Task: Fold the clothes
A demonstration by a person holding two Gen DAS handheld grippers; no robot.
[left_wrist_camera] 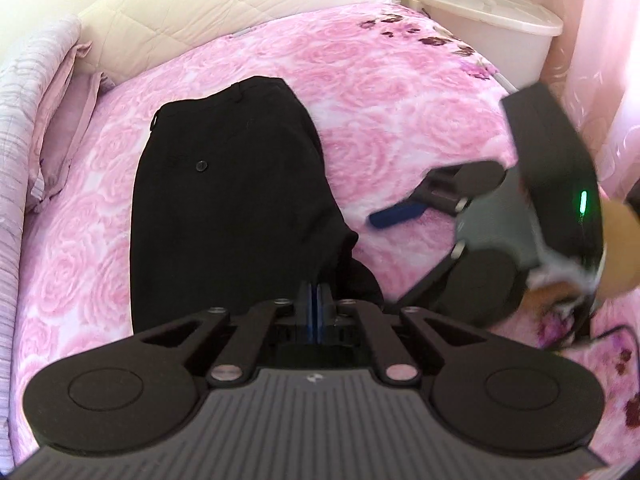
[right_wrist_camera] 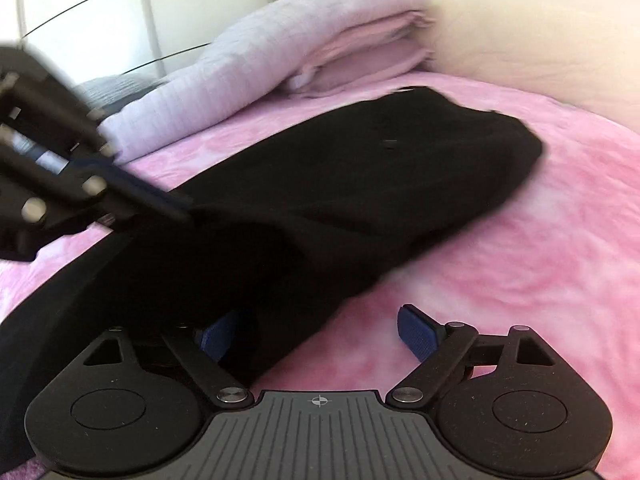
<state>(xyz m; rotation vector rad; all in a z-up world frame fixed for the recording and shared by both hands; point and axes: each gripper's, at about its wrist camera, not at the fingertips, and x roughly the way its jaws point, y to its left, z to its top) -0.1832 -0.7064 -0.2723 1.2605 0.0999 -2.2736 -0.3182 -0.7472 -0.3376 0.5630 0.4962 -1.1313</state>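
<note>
Black trousers (left_wrist_camera: 224, 200) lie lengthwise on the pink rose bedspread (left_wrist_camera: 400, 120), waistband at the far end and a button showing on a back pocket. My left gripper (left_wrist_camera: 316, 296) is shut on the trousers' near end, where the fabric bunches around its blue pads. In the right wrist view the left gripper (right_wrist_camera: 176, 206) pinches a raised fold of the trousers (right_wrist_camera: 360, 184). My right gripper (right_wrist_camera: 318, 332) is open at the near edge of the cloth, and dark fabric partly covers one blue pad (right_wrist_camera: 218, 334). From the left wrist view the right gripper (left_wrist_camera: 376, 258) looks blurred beside the trousers.
A folded lilac quilt (right_wrist_camera: 280, 52) and pillow (left_wrist_camera: 68, 120) lie at the head of the bed by a cream quilted cushion (left_wrist_camera: 220, 4). A white lidded bin (left_wrist_camera: 492, 20) and pink curtain (left_wrist_camera: 604, 60) stand past the far corner. White wardrobe doors (right_wrist_camera: 100, 12) are behind.
</note>
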